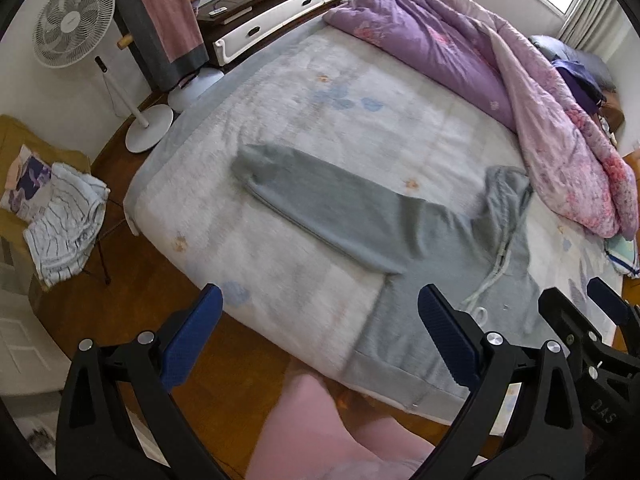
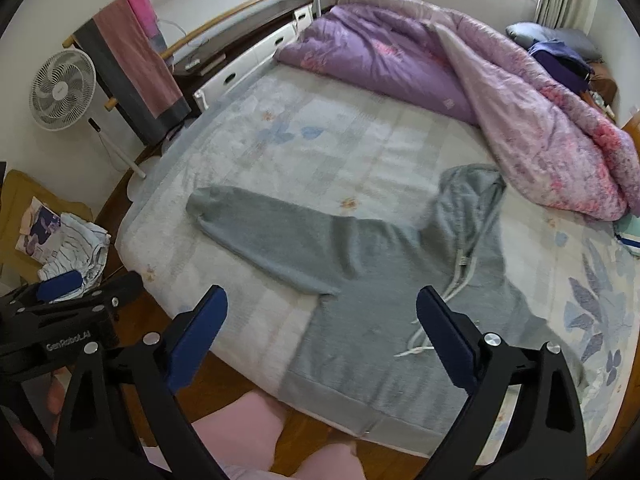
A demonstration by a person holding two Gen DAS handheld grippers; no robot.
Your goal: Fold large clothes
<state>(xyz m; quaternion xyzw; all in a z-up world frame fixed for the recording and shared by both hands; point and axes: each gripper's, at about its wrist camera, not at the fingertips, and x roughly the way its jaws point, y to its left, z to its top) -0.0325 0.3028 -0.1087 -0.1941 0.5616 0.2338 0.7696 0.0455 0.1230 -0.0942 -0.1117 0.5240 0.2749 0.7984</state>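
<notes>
A grey hoodie [image 1: 400, 232] lies face up on the bed [image 1: 320, 92], its hem hanging at the near edge. One sleeve [image 1: 312, 196] stretches out to the left. The hood [image 1: 504, 192] is crumpled toward the duvet, and white drawstrings [image 1: 492, 276] trail down the chest. My left gripper [image 1: 320, 304] hovers open above the near bed edge, left of the hoodie's body. My right gripper [image 2: 322, 304] is also open, above the hoodie's lower body [image 2: 380, 264]. Neither one holds cloth.
A rumpled purple and pink duvet [image 1: 440, 40] fills the far and right side of the bed. On the left stand a white fan [image 1: 74, 24], a towel rack [image 1: 160, 12] and a seat with striped clothes [image 1: 64, 220]. A person's pink-clad legs [image 1: 320, 420] are at the near edge.
</notes>
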